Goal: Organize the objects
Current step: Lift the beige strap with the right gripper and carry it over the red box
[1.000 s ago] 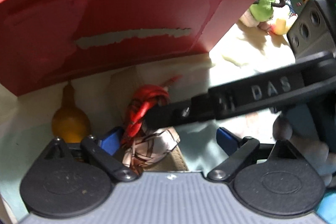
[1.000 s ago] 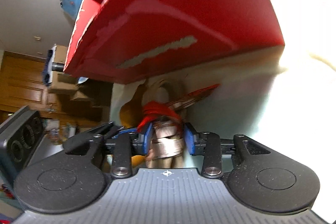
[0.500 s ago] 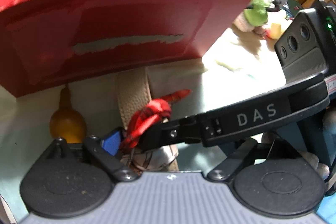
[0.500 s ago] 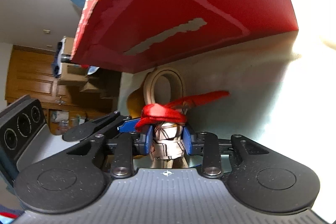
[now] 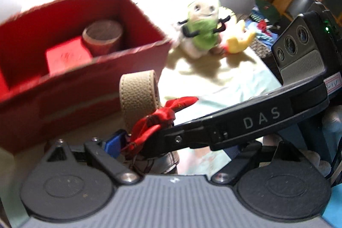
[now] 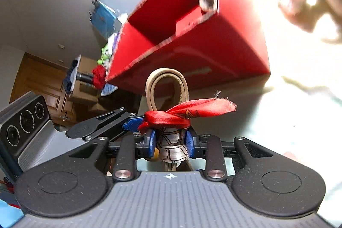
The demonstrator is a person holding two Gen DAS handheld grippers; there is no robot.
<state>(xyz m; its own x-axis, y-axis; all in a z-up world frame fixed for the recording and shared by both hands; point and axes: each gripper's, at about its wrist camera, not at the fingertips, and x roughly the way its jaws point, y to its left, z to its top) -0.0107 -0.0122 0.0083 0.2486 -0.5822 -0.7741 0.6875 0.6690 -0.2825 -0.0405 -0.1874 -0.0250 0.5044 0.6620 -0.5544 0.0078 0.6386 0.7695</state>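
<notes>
- box (image 6: 192, 52): red (torn pale strip on side)
- strap loop (image 6: 166, 87): beige, pebbled
- scarf (image 6: 186, 112): red
- plush toy (image 5: 203, 27): green, 1 white face
- gripper pads (image 6: 151, 140): blue

Looks like somebody's home, probably a bedroom or living room. There's a plush toy (image 5: 202, 20) with a smiley face and a green body sitting on a pale cloth (image 5: 224, 87) spread over the surface, plus a red cardboard box (image 5: 89, 82) holding odds and ends (a brown cup-like thing and a red packet). Behind it all you get wooden panelled doors (image 6: 40, 82), a white wall and clothes (image 6: 98, 77) piled about, so very lived-in, not a lab or shop.
</notes>
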